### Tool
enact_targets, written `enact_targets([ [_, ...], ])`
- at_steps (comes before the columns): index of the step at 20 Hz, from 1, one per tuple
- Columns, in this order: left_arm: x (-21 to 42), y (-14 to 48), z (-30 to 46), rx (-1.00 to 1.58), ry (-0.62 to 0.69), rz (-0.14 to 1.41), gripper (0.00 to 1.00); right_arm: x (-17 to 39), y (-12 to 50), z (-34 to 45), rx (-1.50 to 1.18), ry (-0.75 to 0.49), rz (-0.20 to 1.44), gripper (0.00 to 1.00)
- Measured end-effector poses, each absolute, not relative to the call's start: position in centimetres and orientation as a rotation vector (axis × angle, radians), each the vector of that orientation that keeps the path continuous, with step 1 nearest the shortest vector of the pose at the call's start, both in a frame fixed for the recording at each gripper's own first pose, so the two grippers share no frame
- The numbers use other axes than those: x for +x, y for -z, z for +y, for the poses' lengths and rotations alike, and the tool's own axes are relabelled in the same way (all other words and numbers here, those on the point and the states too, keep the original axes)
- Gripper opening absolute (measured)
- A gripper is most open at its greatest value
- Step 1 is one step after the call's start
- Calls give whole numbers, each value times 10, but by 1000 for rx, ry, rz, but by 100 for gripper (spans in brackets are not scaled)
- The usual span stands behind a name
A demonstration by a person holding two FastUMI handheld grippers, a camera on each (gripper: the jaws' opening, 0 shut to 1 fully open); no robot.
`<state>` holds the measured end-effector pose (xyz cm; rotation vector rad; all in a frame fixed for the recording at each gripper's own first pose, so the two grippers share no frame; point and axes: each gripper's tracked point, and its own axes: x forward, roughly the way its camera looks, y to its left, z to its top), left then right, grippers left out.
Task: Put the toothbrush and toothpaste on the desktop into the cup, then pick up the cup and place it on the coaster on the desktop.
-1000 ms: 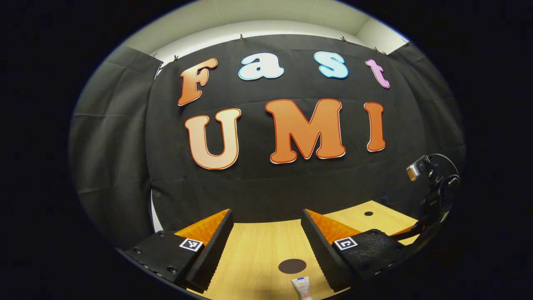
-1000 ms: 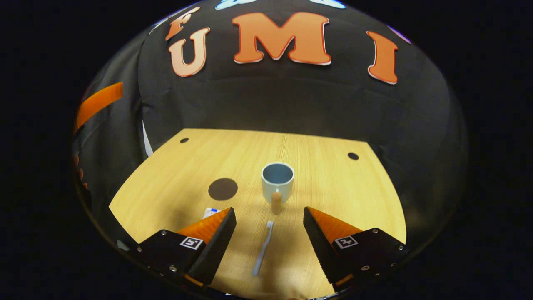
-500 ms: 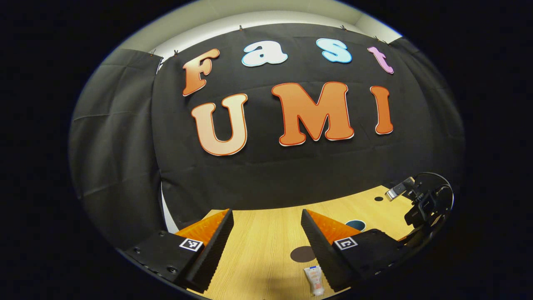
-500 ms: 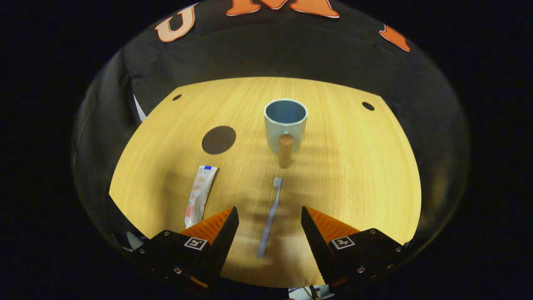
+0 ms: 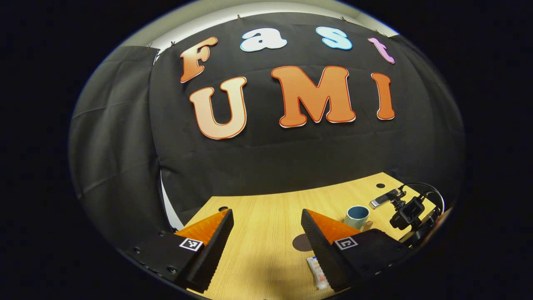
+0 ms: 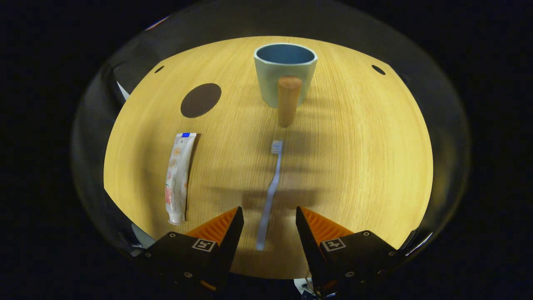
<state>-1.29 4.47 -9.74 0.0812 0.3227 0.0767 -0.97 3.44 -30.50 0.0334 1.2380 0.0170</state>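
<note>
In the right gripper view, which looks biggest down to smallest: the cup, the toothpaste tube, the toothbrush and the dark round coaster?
As they look in that view:
1. Cup, bulkiest, wooden handle included.
2. Toothpaste tube.
3. Toothbrush, the longest but very thin, so its place against the tube is unsure.
4. Coaster.
The fisheye lens distorts things, so true sizes may differ.

Recording booth, black cloth wall (image 5: 125, 137), bare wooden desktop (image 6: 354, 166)

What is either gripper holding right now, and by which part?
Nothing. Right gripper is open above the toothbrush handle; left gripper is open too.
</note>
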Motion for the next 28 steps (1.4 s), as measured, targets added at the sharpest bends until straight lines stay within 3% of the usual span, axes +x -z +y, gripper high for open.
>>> enact_targets([
  [8,-10,153,25,13,-11,552,98,-1,323,32,56,22,1319,53],
  [9,-13,160,24,4,-4,576,98,2,324,31,59,29,1325,54],
  [11,-14,166,20,0,0,606,99,3,326,29,71,45,1340,41],
  [13,-14,171,19,7,5,621,99,5,326,25,71,60,1342,36],
  [16,-11,182,12,-1,26,659,99,4,326,22,59,64,1335,15],
  [18,-10,195,4,-26,52,705,99,4,325,22,75,47,1322,8],
  [28,-24,319,-40,-135,225,1111,97,-2,293,9,83,18,1201,5],
])
